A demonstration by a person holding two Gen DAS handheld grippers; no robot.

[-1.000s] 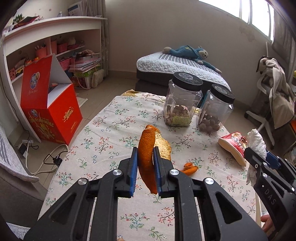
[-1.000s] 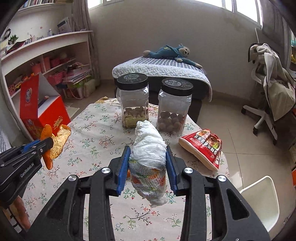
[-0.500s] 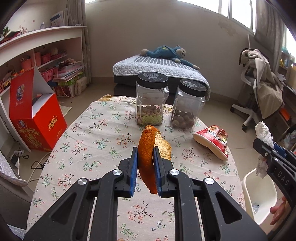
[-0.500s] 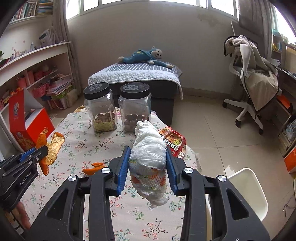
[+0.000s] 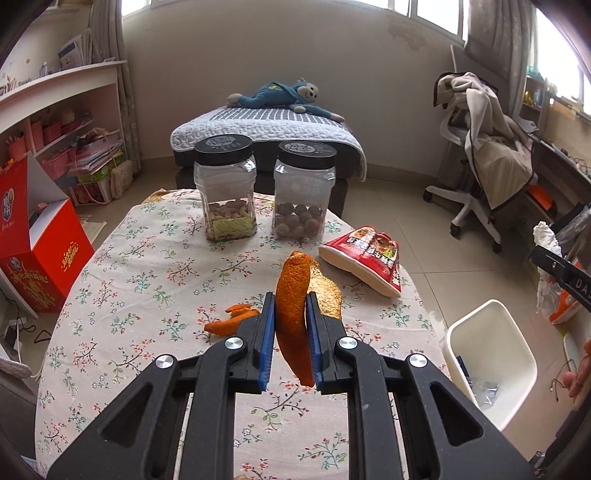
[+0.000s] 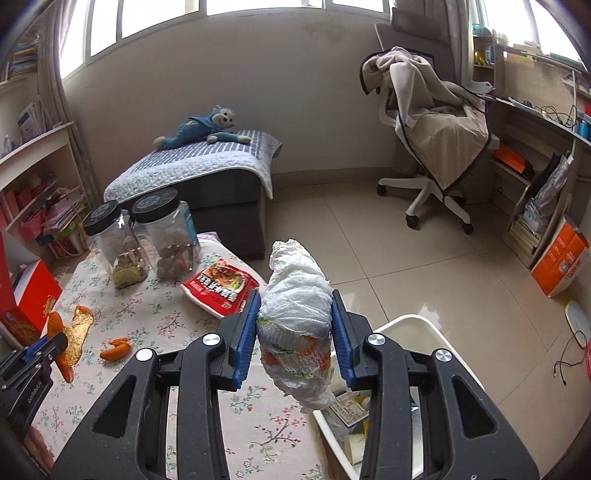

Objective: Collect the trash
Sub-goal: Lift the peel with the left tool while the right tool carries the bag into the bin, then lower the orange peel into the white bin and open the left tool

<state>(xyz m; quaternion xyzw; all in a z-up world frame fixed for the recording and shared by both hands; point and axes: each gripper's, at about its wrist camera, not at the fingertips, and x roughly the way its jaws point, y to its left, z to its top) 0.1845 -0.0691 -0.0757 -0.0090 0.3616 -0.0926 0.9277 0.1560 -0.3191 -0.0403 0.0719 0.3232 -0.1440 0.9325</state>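
beside the bench (image 5: 122, 266) stands a white bin (image 6: 436, 332) with some litter already inside. left gripper (image 5: 290, 328) jaws are clamped on an orange peel (image 5: 291, 306), right gripper (image 6: 295, 332) jaws on a crumpled wrapper (image 6: 295, 295); neither is dropped yet. smaller peel (image 5: 231, 319) and red snack bag (image 5: 365, 258) remain.

Daylit windows (image 6: 258, 5), beige tiled floor (image 6: 424, 266) (glossy, perhaps).

- Ahead of the jaws, far edge of the surface (image 5: 122, 266) blocked by two tall jars (image 5: 226, 190).
- Right of the left jaws: snack bag (image 5: 364, 260), then bare floor.
- Under the right jaws: white bin (image 6: 424, 332), mouth open, unobstructed from above.
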